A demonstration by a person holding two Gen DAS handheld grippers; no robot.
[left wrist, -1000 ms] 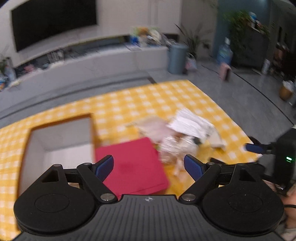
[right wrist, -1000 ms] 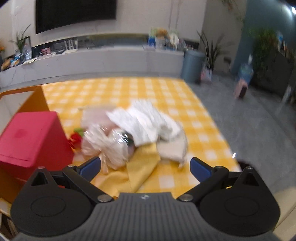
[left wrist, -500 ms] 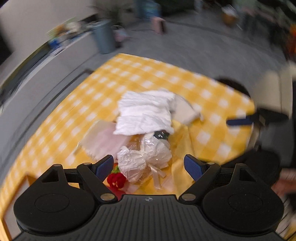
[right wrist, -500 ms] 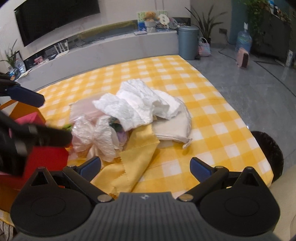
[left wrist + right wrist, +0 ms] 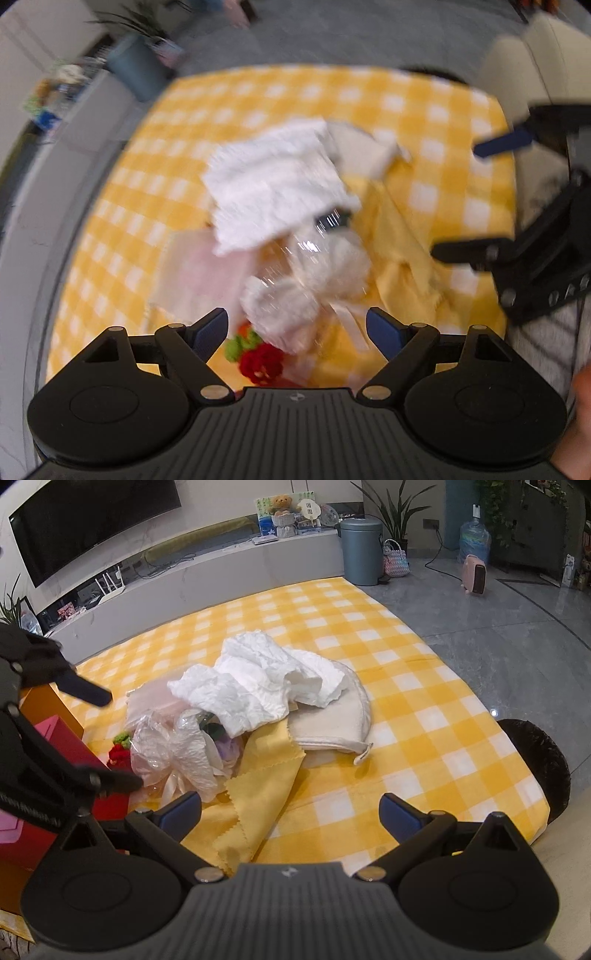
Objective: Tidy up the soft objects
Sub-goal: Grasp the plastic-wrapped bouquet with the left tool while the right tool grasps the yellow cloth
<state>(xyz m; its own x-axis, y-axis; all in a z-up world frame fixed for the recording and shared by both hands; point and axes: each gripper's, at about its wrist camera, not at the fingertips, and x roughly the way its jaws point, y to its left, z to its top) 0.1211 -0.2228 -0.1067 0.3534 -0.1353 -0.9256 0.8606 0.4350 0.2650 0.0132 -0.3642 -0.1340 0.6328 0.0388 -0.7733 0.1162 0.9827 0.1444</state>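
no readable text, label or number in either view. the left gripper (image 5: pixel 297 326) body carries only a small round emblem at its top centre, too small to identify, and the right gripper (image 5: pixel 290 810) body has a faint mark in the same spot, unreadable. in the right wrist view, pale lettering runs along the side of the other gripper at the left edge, too blurred to make out. a card (image 5: pixel 282 511) on the far shelf shows a picture, its writing illegible
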